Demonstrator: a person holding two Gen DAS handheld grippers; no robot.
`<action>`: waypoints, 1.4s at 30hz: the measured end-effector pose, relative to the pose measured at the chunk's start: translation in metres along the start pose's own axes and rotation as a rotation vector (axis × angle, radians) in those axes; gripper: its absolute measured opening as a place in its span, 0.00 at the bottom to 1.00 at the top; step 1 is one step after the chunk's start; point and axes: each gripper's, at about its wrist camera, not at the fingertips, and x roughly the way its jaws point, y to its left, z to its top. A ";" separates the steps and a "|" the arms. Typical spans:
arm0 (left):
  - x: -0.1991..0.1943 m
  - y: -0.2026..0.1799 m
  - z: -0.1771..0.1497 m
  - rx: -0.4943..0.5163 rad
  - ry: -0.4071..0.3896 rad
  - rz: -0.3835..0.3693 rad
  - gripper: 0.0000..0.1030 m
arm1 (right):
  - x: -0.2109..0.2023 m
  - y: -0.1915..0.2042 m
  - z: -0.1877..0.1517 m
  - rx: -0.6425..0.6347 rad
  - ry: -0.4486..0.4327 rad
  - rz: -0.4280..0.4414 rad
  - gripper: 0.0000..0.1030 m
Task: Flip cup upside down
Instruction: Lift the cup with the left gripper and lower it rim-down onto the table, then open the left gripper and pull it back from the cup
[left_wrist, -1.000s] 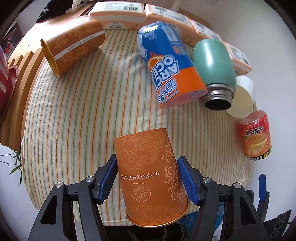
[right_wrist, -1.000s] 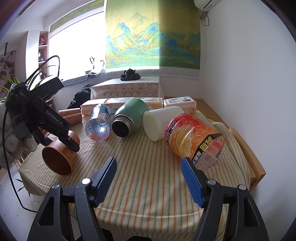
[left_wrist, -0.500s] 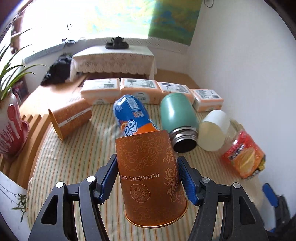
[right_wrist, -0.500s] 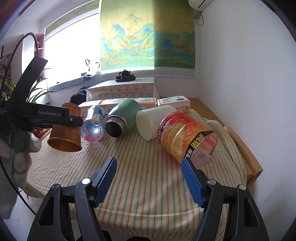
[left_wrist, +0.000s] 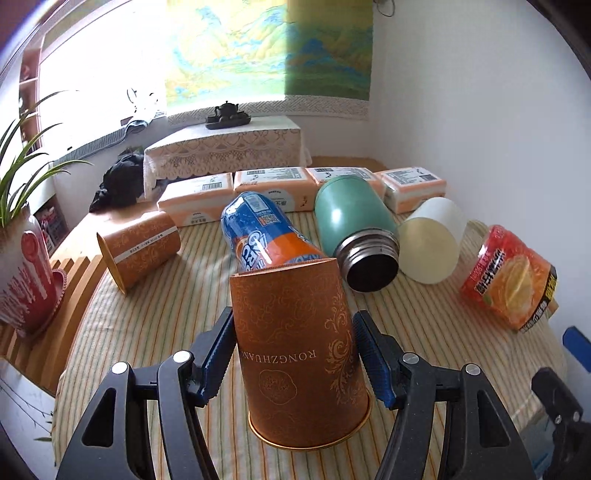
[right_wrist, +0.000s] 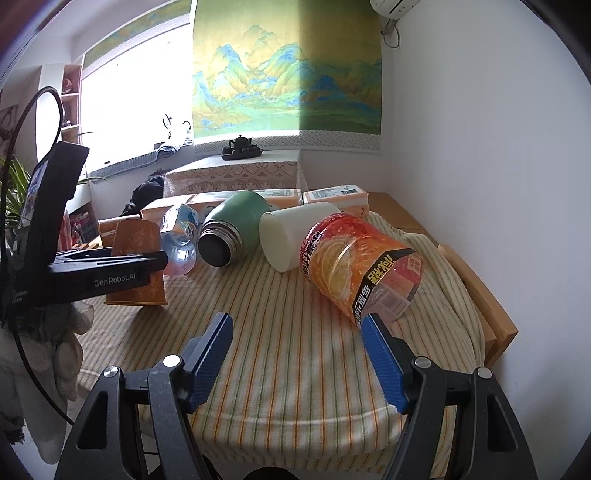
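My left gripper (left_wrist: 293, 354) is shut on an orange paper cup (left_wrist: 295, 347) with gold patterns. The cup is upside down, its open rim at or just above the striped tablecloth (left_wrist: 147, 332). In the right wrist view the same cup (right_wrist: 138, 240) stands mouth down at the left, held by the left gripper (right_wrist: 147, 260). My right gripper (right_wrist: 297, 358) is open and empty over the table's near edge. A second orange cup (left_wrist: 138, 249) lies on its side at the far left.
A blue-orange bottle (left_wrist: 266, 236), a green flask (left_wrist: 354, 225), a white cup (left_wrist: 432, 240) and an orange jar (left_wrist: 513, 277) lie on their sides across the table. Tissue packs (left_wrist: 269, 181) line the back edge. A red plant pot (left_wrist: 26, 280) stands left.
The left gripper has turned the cup from tilted to mouth down and lowered it toward the cloth. The right gripper has hardly moved.
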 end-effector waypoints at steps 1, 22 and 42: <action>-0.001 0.000 -0.003 0.000 -0.001 -0.005 0.64 | -0.002 0.001 0.000 0.002 -0.001 0.003 0.66; -0.033 -0.007 -0.042 0.080 -0.057 -0.077 0.89 | -0.016 0.023 0.000 -0.019 -0.025 -0.025 0.67; -0.143 0.051 -0.094 -0.039 -0.264 0.111 0.98 | -0.045 0.048 -0.014 0.009 -0.072 0.018 0.78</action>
